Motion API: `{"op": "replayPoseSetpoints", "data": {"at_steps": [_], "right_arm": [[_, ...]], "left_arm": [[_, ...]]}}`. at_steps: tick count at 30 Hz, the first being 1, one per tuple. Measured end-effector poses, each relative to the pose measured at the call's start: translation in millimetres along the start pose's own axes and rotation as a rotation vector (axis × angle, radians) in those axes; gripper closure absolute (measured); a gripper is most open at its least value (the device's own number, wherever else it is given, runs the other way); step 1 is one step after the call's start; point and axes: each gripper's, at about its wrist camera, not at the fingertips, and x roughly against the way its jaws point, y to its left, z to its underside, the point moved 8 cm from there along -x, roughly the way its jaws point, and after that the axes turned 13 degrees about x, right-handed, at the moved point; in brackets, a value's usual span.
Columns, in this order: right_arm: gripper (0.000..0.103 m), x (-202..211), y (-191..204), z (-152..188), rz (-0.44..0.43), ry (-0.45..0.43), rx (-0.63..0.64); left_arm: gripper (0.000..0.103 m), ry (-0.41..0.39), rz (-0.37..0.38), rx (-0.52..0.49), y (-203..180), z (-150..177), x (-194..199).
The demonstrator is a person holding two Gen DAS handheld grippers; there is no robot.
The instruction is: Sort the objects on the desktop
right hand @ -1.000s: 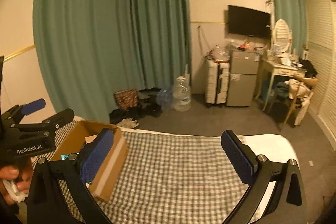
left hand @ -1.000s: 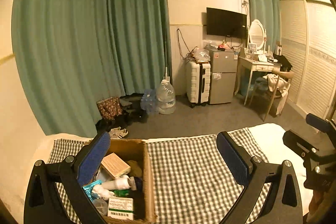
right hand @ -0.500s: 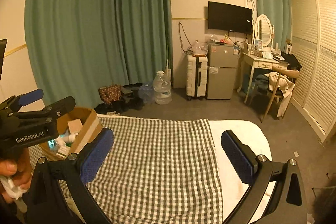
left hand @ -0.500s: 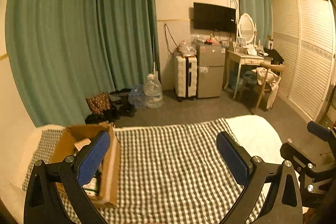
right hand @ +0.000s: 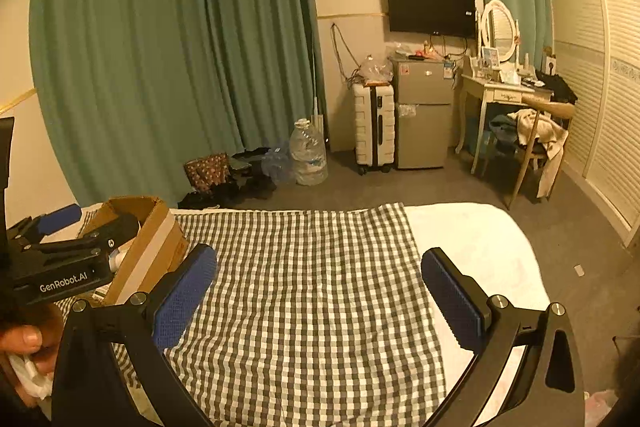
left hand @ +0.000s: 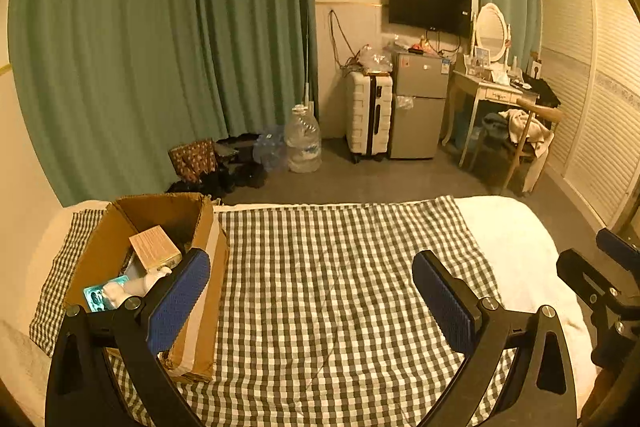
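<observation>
The left gripper [left hand: 312, 291] hangs over a checked cloth [left hand: 340, 287] and its blue jaws stand wide apart with nothing between them. The right gripper [right hand: 320, 291] hangs beside it, and its jaws are wide apart too, with nothing in them.

The cardboard box [left hand: 208, 267] sits on the left side of the cloth. Things are packed inside it: a small tan box [left hand: 154, 247], a white bottle [left hand: 136, 285] and a shiny blue packet [left hand: 98, 297]. The left finger of the left gripper is just in front of the box's near wall. The rest of the cloth has nothing lying on it.

So the things to sort seem to be in the box, and no thing is in hand right now. I think this is the pause between one thing and the next, or the very start or end. I cannot tell which.

If more sorting is wanted, the next move is to tip a gripper down into the box, put its jaws around one thing, and squeeze gently. The tan box on top looks easiest to reach.
</observation>
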Motion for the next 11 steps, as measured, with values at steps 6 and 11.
{"op": "replayPoseSetpoints", "data": {"at_steps": [6,11], "right_arm": [[0.0,-25.3,6.7,6.4,-0.015,0.028,0.001],[0.0,-43.0,12.5,12.7,-0.027,0.048,0.004]], "left_arm": [[0.0,0.027,-0.011,0.014,8.0,8.4,-20.9],[0.0,0.058,-0.025,0.018,16.7,17.0,-39.3]]}}
